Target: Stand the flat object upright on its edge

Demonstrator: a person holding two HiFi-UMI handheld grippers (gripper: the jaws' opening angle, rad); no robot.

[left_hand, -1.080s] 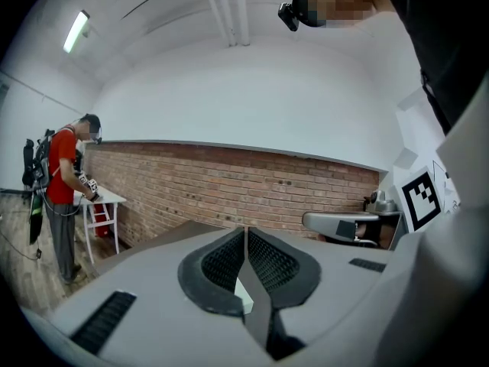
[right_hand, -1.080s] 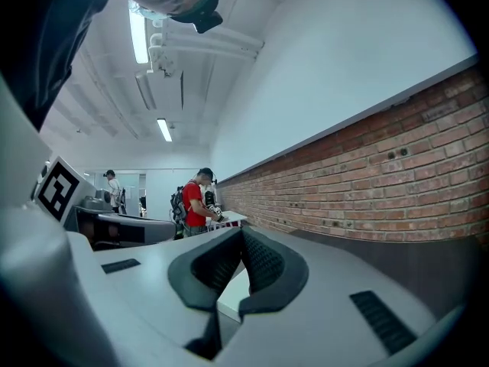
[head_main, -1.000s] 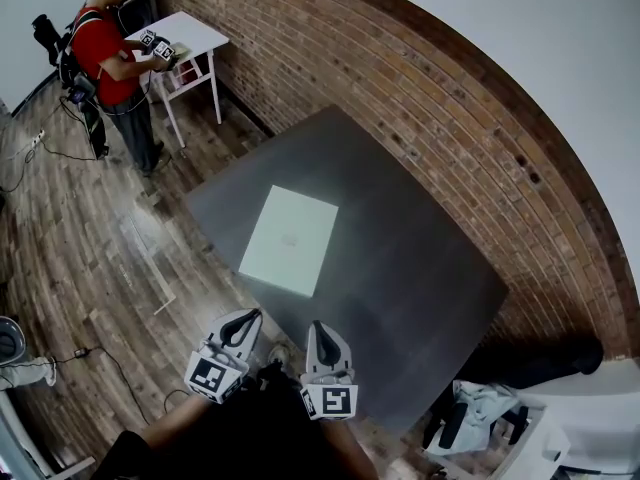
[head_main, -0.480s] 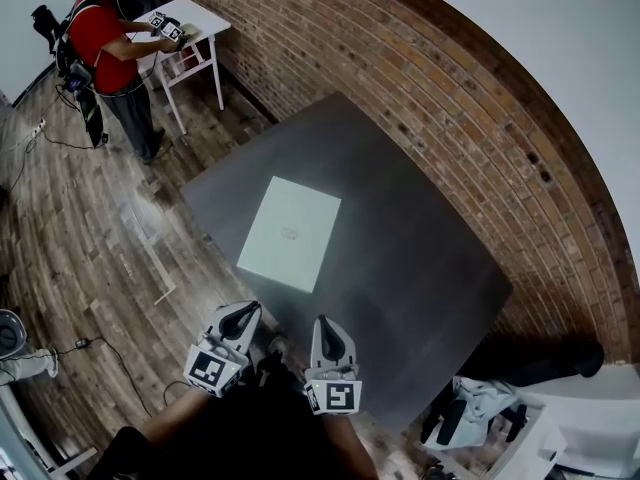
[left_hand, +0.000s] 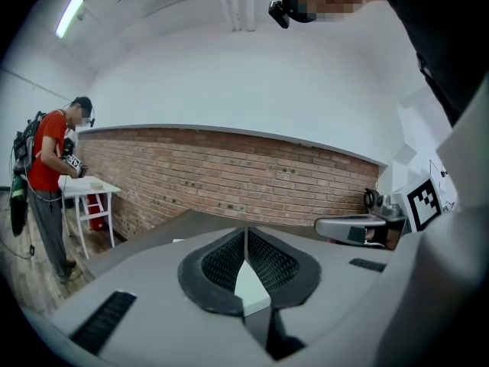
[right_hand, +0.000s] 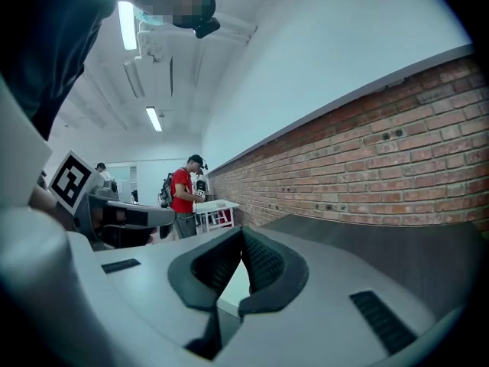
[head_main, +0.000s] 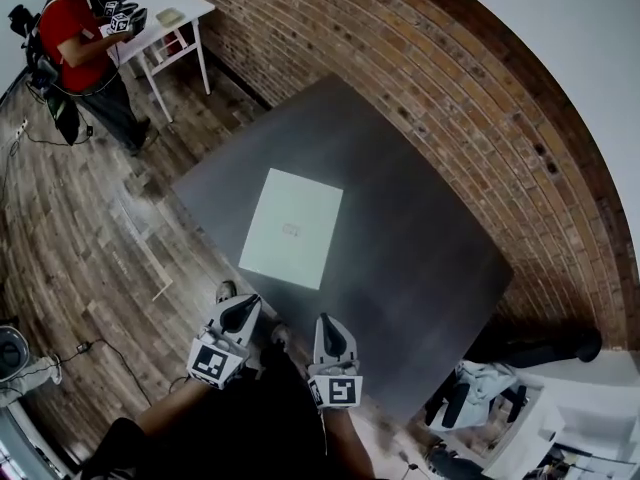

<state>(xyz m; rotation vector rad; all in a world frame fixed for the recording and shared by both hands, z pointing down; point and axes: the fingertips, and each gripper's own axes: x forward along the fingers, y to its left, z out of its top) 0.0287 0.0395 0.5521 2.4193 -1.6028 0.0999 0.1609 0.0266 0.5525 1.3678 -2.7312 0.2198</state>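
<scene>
The left gripper (head_main: 241,312) and the right gripper (head_main: 327,325) are hanging side by side, near each other, both pointing forward at the table (head_main: 410,248). In the left gripper view the two dark ribbed pads are pressing flat against each other, with nothing caught between them. The right gripper view is showing the same: pads meeting along one line, gripping nothing.

The sheet (head_main: 292,227), white and square-cornered, is lying flat on the table just ahead of both grippers. Its near edge is sitting close in front of the fingertips but apart from them, and its width is roughly spanning the gap from one gripper to the other. No jaw is touching it.

The left gripper is hovering just off the table's near edge, over the floor (head_main: 90,238). The right gripper's tip is reaching about to that edge.

Beyond the sheet, farther ahead of the grippers, a brick wall (head_main: 420,88) is running along the table's far side. Far ahead and to the left of the left gripper, a person (head_main: 68,40) in red is standing at a small white desk (head_main: 172,20).
</scene>
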